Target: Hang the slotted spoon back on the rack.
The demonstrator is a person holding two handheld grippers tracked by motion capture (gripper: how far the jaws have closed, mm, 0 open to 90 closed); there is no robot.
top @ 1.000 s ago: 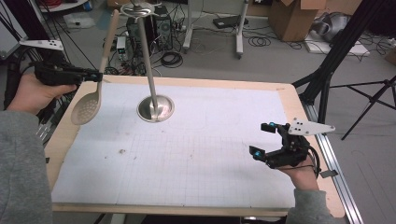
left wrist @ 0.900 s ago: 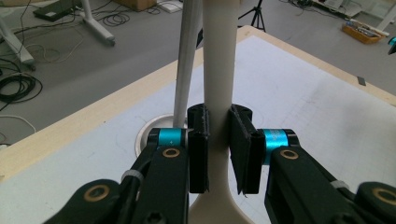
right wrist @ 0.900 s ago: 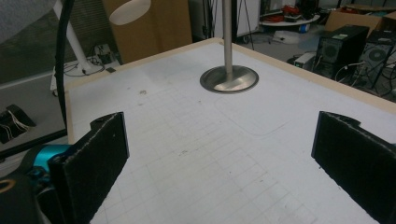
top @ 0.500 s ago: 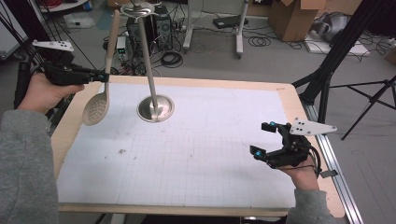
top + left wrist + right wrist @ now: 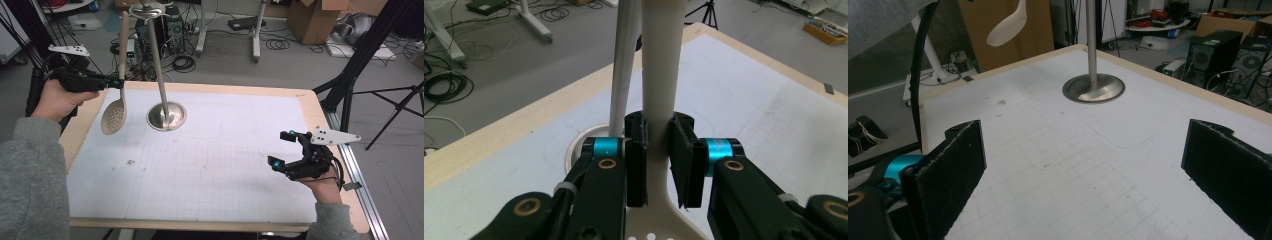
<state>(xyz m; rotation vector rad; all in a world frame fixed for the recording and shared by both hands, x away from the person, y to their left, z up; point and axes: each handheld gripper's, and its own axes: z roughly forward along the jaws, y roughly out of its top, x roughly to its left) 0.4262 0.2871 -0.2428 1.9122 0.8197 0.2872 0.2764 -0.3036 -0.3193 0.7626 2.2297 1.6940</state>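
Left gripper [image 5: 117, 83] clamps spoon [image 5: 116, 107] beside stand [image 5: 166, 116]; right gripper [image 5: 281, 149] gapes over bare mat [image 5: 210, 165].

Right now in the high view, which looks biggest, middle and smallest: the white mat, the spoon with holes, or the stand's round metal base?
1. White mat, by far the largest.
2. Spoon with holes: longer than the base is wide, but held up nearer the camera, so unsure.
3. Round metal base.

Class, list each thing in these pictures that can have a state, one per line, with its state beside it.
Slotted spoon: held by its handle, upright, bowl down, above the table.
Left tool: shut on the spoon's handle.
Right tool: open, nothing between its jaws.
Metal stand: upright, base on the white mat.
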